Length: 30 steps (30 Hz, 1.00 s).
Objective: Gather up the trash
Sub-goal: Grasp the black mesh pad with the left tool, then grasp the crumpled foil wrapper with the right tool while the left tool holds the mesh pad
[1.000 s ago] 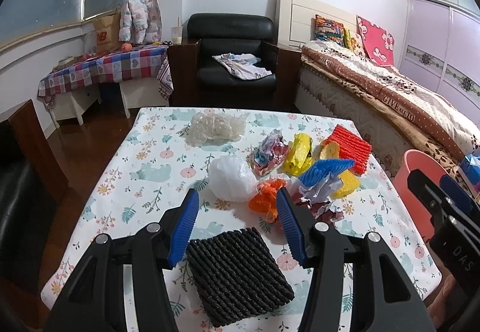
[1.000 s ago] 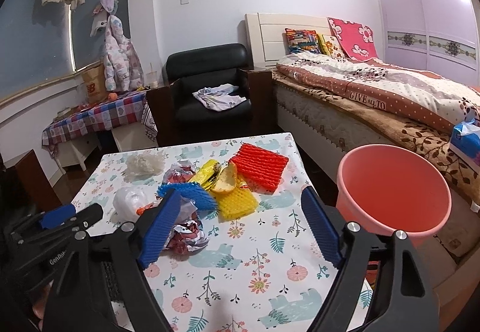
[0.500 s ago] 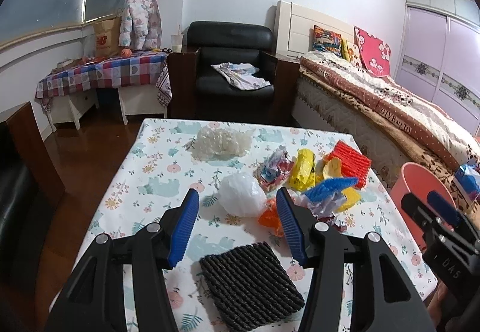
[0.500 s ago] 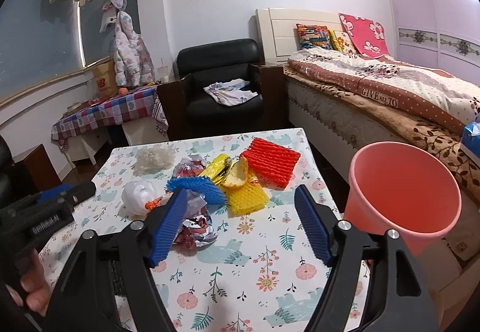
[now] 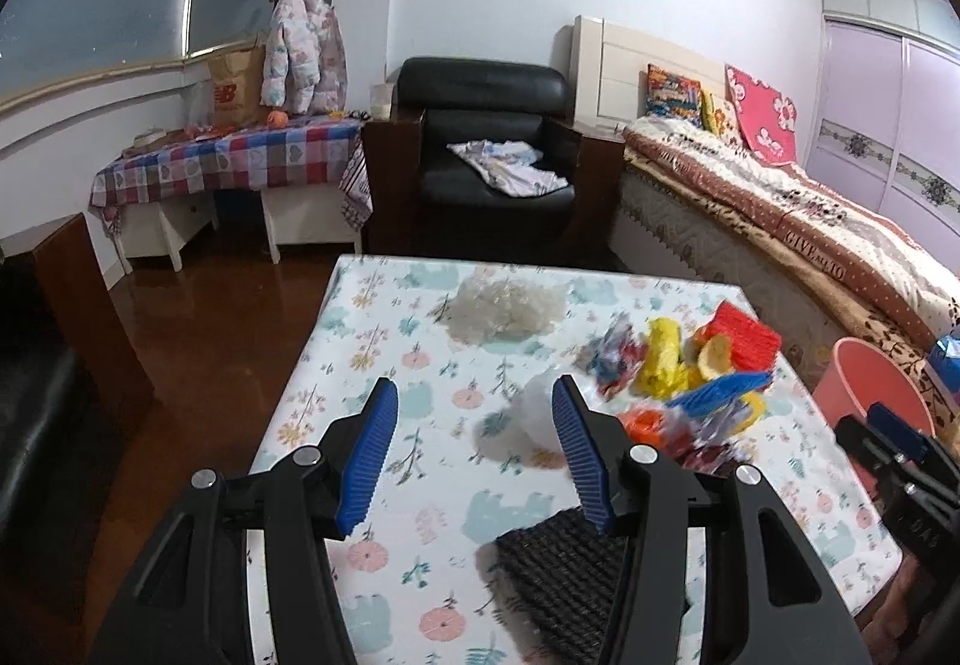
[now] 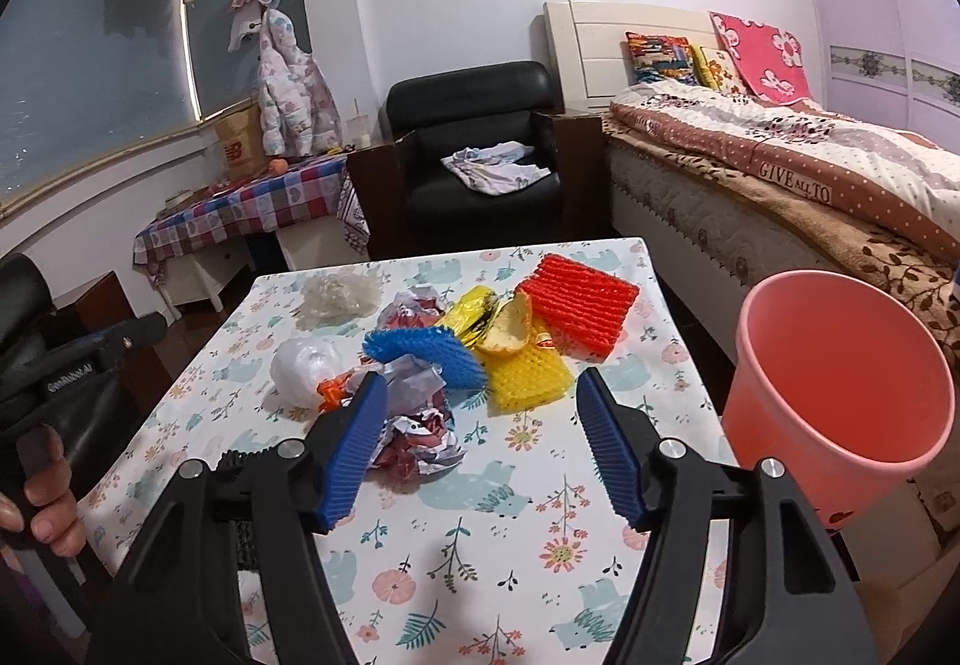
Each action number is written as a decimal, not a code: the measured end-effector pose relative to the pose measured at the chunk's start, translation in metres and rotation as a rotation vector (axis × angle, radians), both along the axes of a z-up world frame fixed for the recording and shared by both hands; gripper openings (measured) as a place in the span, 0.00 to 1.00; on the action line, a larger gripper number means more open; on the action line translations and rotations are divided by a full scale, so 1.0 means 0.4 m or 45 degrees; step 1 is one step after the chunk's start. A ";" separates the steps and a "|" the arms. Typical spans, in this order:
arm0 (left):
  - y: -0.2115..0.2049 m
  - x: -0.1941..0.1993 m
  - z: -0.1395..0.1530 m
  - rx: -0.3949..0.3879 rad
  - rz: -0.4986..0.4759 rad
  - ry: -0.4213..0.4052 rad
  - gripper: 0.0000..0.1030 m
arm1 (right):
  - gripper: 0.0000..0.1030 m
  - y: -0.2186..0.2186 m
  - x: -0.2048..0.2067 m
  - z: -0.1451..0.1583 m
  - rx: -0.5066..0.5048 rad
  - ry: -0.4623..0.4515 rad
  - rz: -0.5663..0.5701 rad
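Right wrist view: we are holding our right hand-held gripper (image 6: 477,449) over the surface (image 6: 540,515), jaws apart and just closing on nothing. Trash pile (image 6: 474,341) is lying ahead; pink bucket (image 6: 840,383) beside it is showing nothing inside. Our left hand-held gripper (image 5: 474,455) is gaping, empty.

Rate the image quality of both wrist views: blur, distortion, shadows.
Left wrist view: motion blur smears the trash pile and white bag; the left gripper stays sharp. Right wrist view: crisp, with the pink bucket clear. Both show fisheye bending of walls, dark corner vignetting and soft shadows on the table.
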<state>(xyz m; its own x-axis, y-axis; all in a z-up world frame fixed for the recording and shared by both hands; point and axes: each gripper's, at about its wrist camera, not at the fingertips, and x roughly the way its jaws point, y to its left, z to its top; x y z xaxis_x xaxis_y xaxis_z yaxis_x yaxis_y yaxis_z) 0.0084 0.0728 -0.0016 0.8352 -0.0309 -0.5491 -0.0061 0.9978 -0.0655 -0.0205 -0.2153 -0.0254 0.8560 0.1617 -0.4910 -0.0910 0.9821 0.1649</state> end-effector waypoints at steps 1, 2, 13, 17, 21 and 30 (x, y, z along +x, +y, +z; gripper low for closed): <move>0.008 -0.002 -0.010 -0.010 -0.006 0.021 0.51 | 0.64 0.001 0.001 -0.002 0.005 0.005 0.015; 0.011 -0.003 -0.021 -0.024 -0.022 0.049 0.51 | 0.64 0.002 0.000 -0.004 0.008 0.007 0.026; -0.054 -0.041 -0.136 0.017 -0.251 0.233 0.51 | 0.60 0.013 0.011 -0.037 0.001 0.053 0.056; -0.065 -0.046 -0.178 0.033 -0.297 0.299 0.51 | 0.60 0.010 0.015 -0.047 0.010 0.075 0.056; -0.070 -0.047 -0.205 0.008 -0.323 0.339 0.47 | 0.60 0.018 0.022 -0.059 0.011 0.099 0.064; -0.063 -0.032 -0.218 -0.087 -0.360 0.341 0.11 | 0.60 0.038 0.029 -0.071 -0.006 0.131 0.091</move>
